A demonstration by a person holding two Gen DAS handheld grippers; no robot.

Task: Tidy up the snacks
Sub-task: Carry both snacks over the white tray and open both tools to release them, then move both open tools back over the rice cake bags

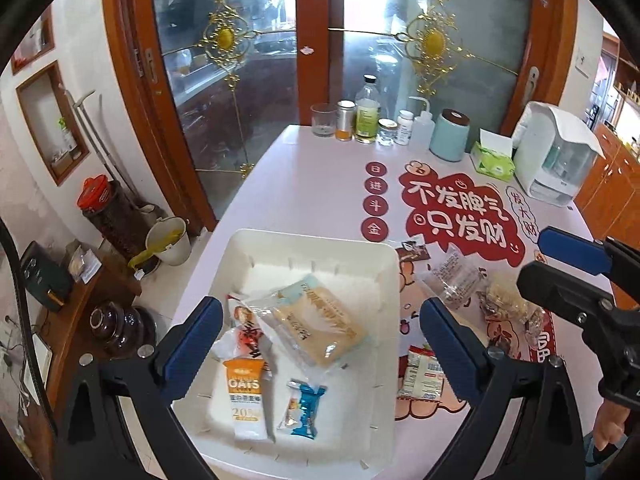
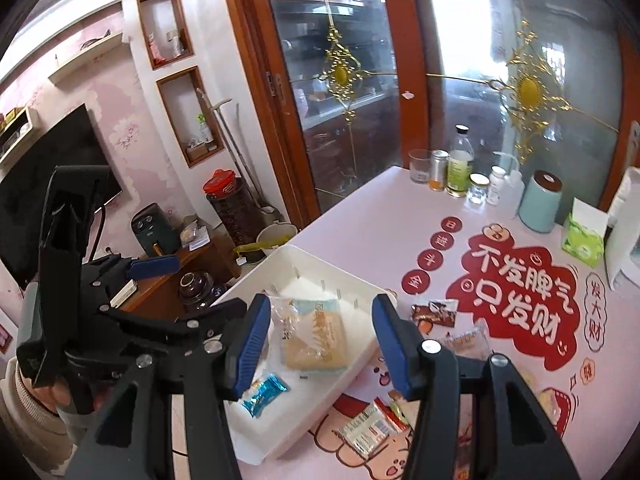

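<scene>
A white tray [image 1: 312, 240] lies on the printed tablecloth. In it are a beige cracker pack [image 1: 320, 320], an orange OATS bar [image 1: 244, 392], a blue candy [image 1: 304, 408] and a red-and-white packet [image 1: 248, 332]. My left gripper [image 1: 320, 344] hovers open over the tray with nothing between its pads. My right gripper [image 2: 324, 344] is also open and empty, above the tray's right part and the cracker pack [image 2: 316, 336]. Right of the tray lie a red-white packet [image 2: 372, 426], a brown packet [image 2: 434, 312] and a clear pack [image 2: 464, 340].
Bottles and jars [image 1: 368, 116] line the table's far edge, with a teal canister [image 1: 450, 136], a tissue box [image 1: 492, 160] and a white appliance [image 1: 556, 152]. Past the table's left edge stand a bucket [image 1: 172, 240] and dark jars. Glass doors are behind.
</scene>
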